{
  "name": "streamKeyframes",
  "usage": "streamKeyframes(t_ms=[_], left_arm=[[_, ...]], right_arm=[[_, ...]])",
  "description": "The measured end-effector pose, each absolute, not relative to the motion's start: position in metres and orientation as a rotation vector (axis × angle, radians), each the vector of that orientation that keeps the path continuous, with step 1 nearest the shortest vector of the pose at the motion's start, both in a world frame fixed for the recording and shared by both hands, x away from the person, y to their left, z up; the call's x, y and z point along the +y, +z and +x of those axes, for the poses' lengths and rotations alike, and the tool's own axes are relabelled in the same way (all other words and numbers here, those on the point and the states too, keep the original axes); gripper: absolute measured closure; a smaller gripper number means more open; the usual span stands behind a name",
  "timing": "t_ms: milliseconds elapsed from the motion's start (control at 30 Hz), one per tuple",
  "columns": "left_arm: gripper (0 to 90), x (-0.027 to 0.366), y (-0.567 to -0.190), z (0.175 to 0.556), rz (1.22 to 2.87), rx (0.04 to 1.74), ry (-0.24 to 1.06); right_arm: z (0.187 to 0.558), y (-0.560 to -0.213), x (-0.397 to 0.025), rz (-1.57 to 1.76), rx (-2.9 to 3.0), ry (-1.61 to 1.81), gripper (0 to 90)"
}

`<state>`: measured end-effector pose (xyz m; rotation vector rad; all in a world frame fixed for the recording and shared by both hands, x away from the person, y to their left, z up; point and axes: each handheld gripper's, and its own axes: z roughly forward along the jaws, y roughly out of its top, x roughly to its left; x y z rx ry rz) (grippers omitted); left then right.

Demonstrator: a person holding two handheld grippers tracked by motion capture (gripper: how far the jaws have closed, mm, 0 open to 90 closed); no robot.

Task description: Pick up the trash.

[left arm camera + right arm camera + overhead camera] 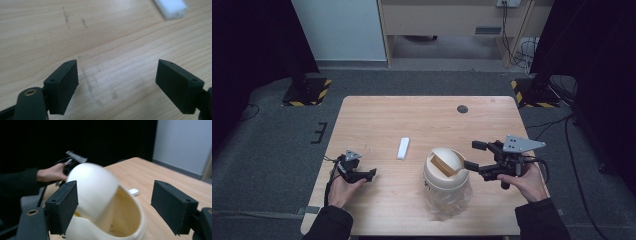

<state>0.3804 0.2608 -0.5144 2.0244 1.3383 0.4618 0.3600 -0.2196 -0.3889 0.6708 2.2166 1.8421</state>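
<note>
— While the right gripper [476, 156] hovers at the bin's 3 o'clock side, how do its jaws stand?
— Wide apart, gripping nothing. In the right gripper view they rise on either side of the cream bin [105, 207], whose swing lid [92, 190] is tipped so the mouth gapes open.
— Where does the bin sit on the table [377, 112]?
— Toward 5 o'clock from the table's middle in the high view, with a clear bag [447, 200] hanging around its lower body.
— And the left gripper [362, 175]?
— Low over the wood near 8 o'clock, well apart from the bin. Its jaws are spread too, with bare tabletop between them in the left gripper view.
— Anything else nearby?
— A small white block [403, 148] lies flat at the bin's 10 o'clock, between the two grippers; its end shows at 1 o'clock in the left gripper view.
</note>
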Motion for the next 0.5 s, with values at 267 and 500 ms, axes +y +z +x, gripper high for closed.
streamKeyframes(t_ms=[267, 500], left_arm=[[26.2, 0.242, -0.506, 0.386, 1.942, 1.294, 0.457], [30.5, 0.223, -0.5, 0.4, 1.88, 1.259, 0.484]], right_arm=[[0.371, -0.398, -0.238, 0.835, 2.067, 1.734, 19.9], [0.381, -0.416, -0.255, 0.952, 2.014, 1.581, 19.5]])
